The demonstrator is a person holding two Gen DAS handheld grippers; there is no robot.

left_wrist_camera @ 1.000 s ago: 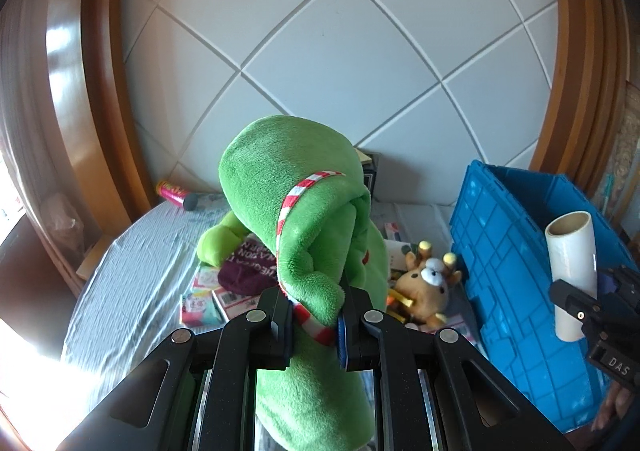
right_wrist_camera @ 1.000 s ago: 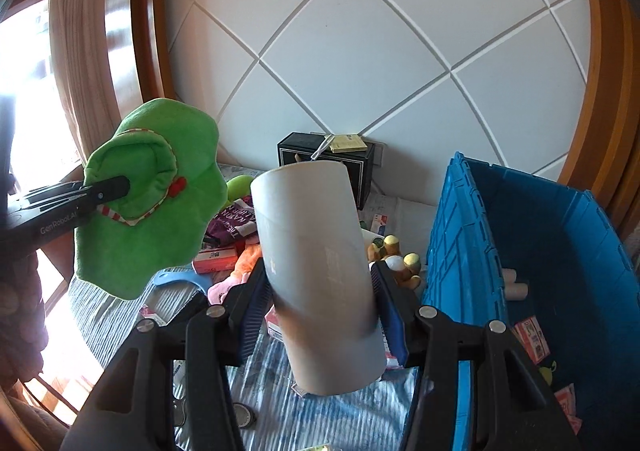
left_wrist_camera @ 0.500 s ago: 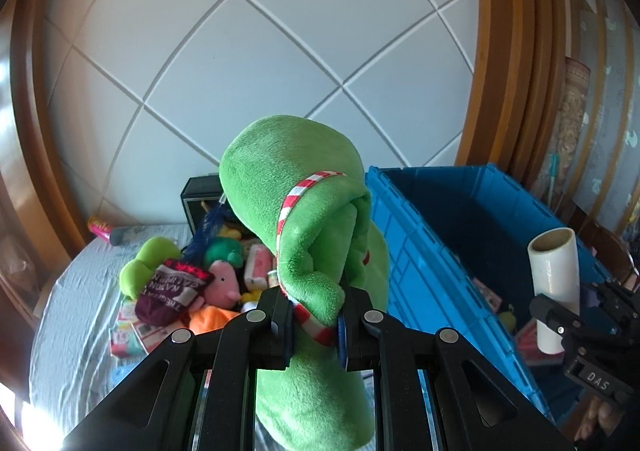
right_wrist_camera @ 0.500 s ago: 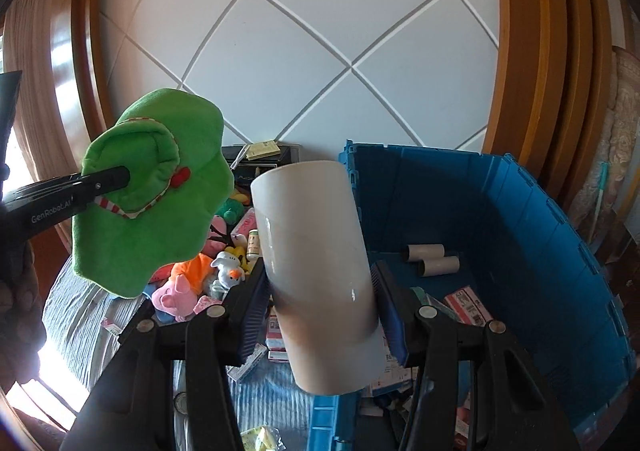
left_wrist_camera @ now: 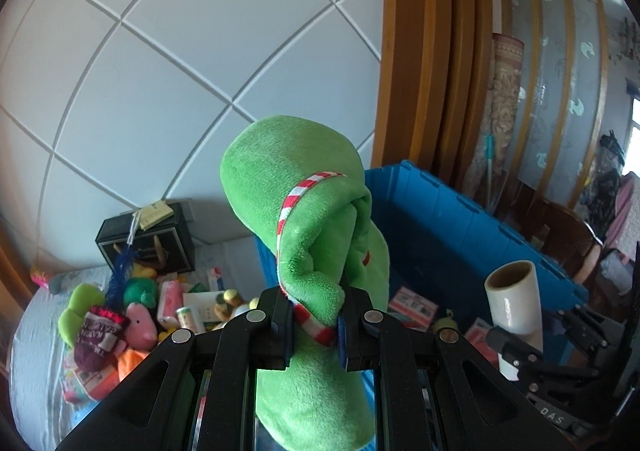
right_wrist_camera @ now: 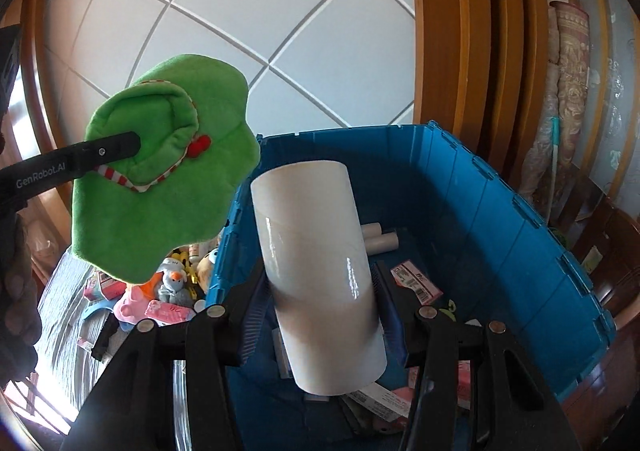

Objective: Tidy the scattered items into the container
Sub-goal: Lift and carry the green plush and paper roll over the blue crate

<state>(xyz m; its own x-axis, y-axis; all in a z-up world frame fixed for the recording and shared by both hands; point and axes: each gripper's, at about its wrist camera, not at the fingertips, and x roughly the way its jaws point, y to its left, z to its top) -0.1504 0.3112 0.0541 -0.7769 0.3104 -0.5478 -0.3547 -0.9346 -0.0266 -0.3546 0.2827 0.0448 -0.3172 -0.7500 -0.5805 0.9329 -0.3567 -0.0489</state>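
Observation:
My left gripper (left_wrist_camera: pixel 312 321) is shut on a green plush toy (left_wrist_camera: pixel 304 219) with red-and-white trim, held up in the air at the blue crate's left wall; the toy also shows in the right wrist view (right_wrist_camera: pixel 168 179). My right gripper (right_wrist_camera: pixel 320 291) is shut on a white roll of film (right_wrist_camera: pixel 320 271), held tilted above the open blue crate (right_wrist_camera: pixel 500 219). The roll also shows in the left wrist view (left_wrist_camera: pixel 514 299), over the crate (left_wrist_camera: pixel 448 219). The crate holds cardboard tubes (right_wrist_camera: pixel 380 237) and small packets (right_wrist_camera: pixel 416 283).
Scattered plush toys and packets (left_wrist_camera: pixel 136 315) lie on the cloth-covered table (left_wrist_camera: pixel 32 351) left of the crate. A black box (left_wrist_camera: pixel 148 247) stands at the back by the white tiled wall. A wooden frame and rolled rugs (right_wrist_camera: pixel 568 91) stand right of the crate.
Both grippers have swung right, from over the table to the blue crate, each still holding its item. The roll now hangs over the crate's inside.

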